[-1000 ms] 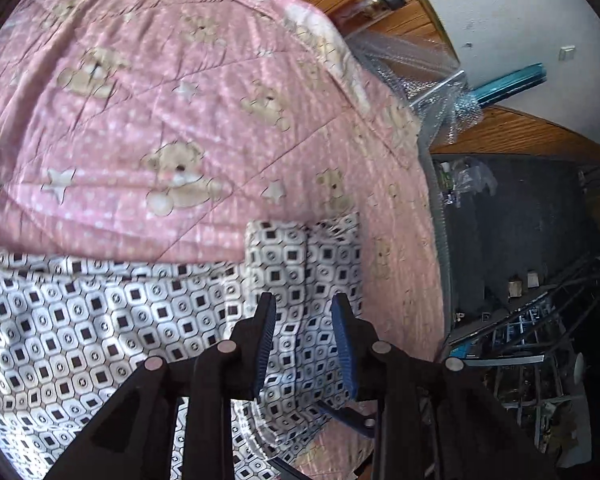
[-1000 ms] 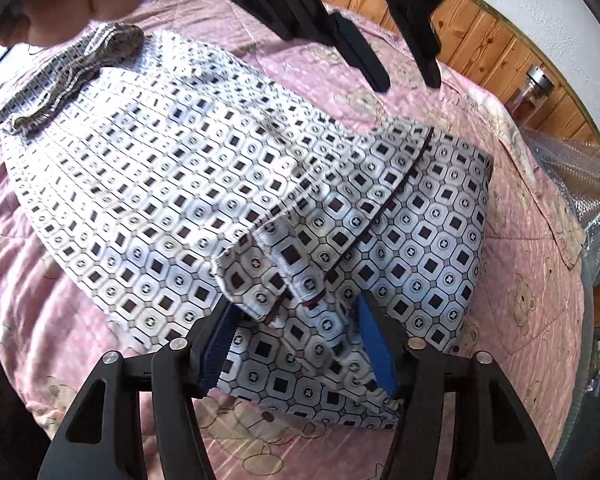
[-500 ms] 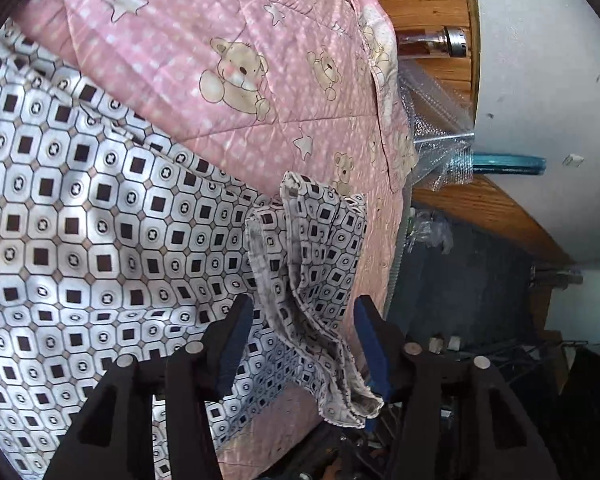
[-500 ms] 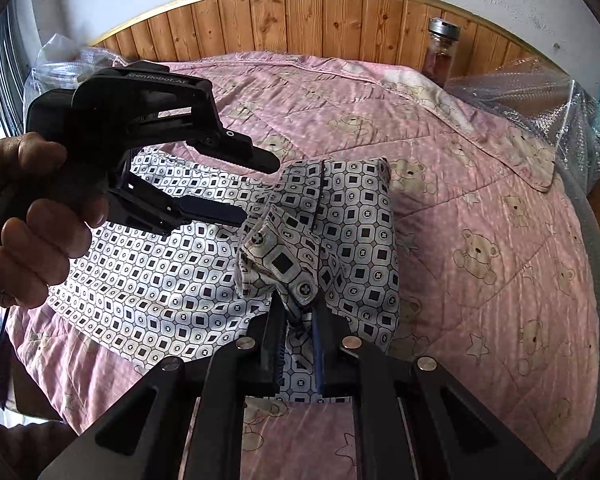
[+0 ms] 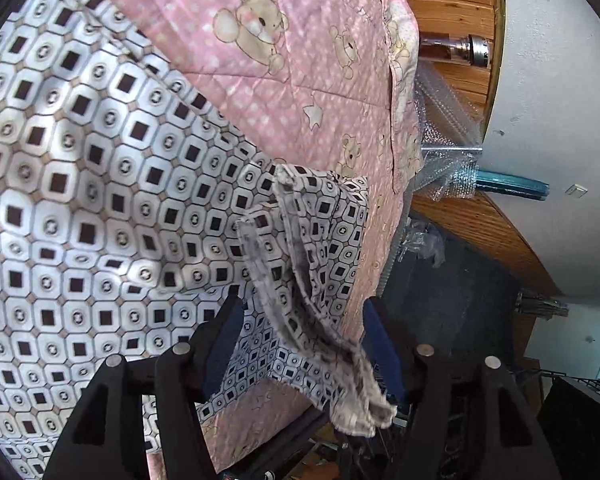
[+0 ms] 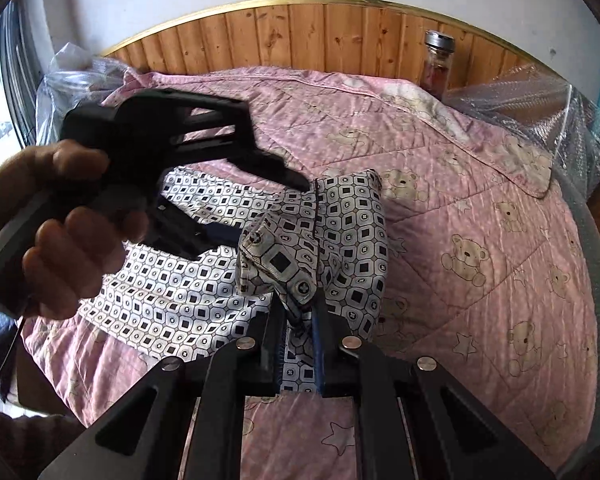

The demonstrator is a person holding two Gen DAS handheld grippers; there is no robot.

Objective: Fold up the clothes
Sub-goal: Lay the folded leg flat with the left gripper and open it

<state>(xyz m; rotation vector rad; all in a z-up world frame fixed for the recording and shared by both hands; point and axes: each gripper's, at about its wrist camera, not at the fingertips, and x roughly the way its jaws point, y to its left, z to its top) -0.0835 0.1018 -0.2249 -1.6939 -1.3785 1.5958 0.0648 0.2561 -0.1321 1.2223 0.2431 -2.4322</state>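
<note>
Pinching the patterned garment [image 6: 352, 240] at a lifted corner, the right tongs [image 6: 298, 344] start a fold; the left tongs [image 5: 300, 344] gape, straddling the raised flap, and should probably close on it next.

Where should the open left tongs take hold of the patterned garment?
On the raised hem fold that the right tongs pinch. It stands up off the pink quilt between the left tongs, so closing from either side grips it.
</note>
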